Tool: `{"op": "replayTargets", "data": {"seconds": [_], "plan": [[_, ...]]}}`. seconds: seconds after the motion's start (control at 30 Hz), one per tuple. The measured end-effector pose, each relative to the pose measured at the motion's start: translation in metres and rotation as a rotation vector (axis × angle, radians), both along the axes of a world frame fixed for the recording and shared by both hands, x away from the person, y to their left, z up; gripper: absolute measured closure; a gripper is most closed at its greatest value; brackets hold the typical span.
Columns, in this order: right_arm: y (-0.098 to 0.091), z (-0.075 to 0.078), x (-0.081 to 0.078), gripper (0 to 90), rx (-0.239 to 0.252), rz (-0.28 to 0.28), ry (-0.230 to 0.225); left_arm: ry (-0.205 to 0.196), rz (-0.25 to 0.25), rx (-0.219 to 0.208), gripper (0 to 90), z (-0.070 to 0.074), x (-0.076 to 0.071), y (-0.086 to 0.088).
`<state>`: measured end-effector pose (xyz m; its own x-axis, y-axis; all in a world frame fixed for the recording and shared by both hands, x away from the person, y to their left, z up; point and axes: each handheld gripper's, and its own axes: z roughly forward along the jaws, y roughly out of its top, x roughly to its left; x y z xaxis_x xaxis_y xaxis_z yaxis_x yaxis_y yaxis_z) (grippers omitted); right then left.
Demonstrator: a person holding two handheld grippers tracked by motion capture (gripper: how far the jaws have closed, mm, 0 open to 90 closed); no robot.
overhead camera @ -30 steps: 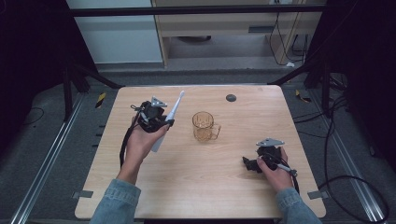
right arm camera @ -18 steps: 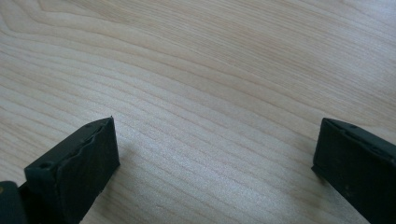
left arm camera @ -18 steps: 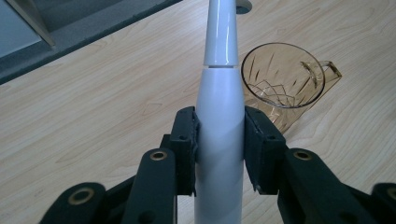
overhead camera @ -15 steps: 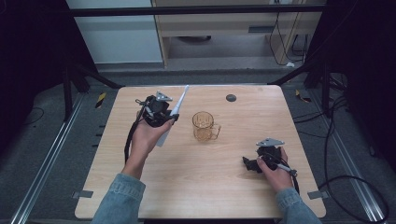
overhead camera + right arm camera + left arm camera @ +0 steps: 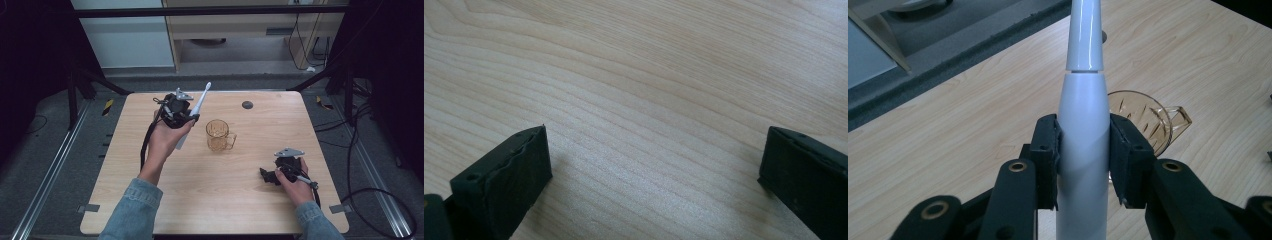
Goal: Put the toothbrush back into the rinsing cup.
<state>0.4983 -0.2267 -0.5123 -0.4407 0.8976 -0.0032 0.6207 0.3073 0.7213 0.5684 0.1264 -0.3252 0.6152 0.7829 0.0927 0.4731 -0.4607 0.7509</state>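
Observation:
A white electric toothbrush (image 5: 194, 114) is held off the table, its brush head up and tilted toward the far right. My left gripper (image 5: 181, 114) is shut on its thick handle; in the left gripper view both pads press the handle (image 5: 1083, 150) at its sides. An amber glass mug (image 5: 219, 135) stands upright mid-table, just right of the toothbrush, and appears behind the handle as the mug (image 5: 1148, 120). My right gripper (image 5: 267, 175) rests low at the table's near right, open with nothing between its fingers (image 5: 509, 170).
A small dark round disc (image 5: 247, 105) lies near the table's far edge. The wooden table (image 5: 210, 200) has dark floor, metal rails and cables around it, and cabinets stand beyond its far edge.
My left hand has lifted the toothbrush and carried it to the right, closer to the mug. The right hand has stayed put.

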Motion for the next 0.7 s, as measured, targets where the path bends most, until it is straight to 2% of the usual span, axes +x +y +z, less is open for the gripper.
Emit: {"op": "replayTargets", "data": {"seconds": [0.7], "plan": [[0.0,0.0,0.0,0.3,0.001,-0.001,0.001,-0.044,-0.016,-0.001,66.8,0.016,0.01,-0.026]]}}
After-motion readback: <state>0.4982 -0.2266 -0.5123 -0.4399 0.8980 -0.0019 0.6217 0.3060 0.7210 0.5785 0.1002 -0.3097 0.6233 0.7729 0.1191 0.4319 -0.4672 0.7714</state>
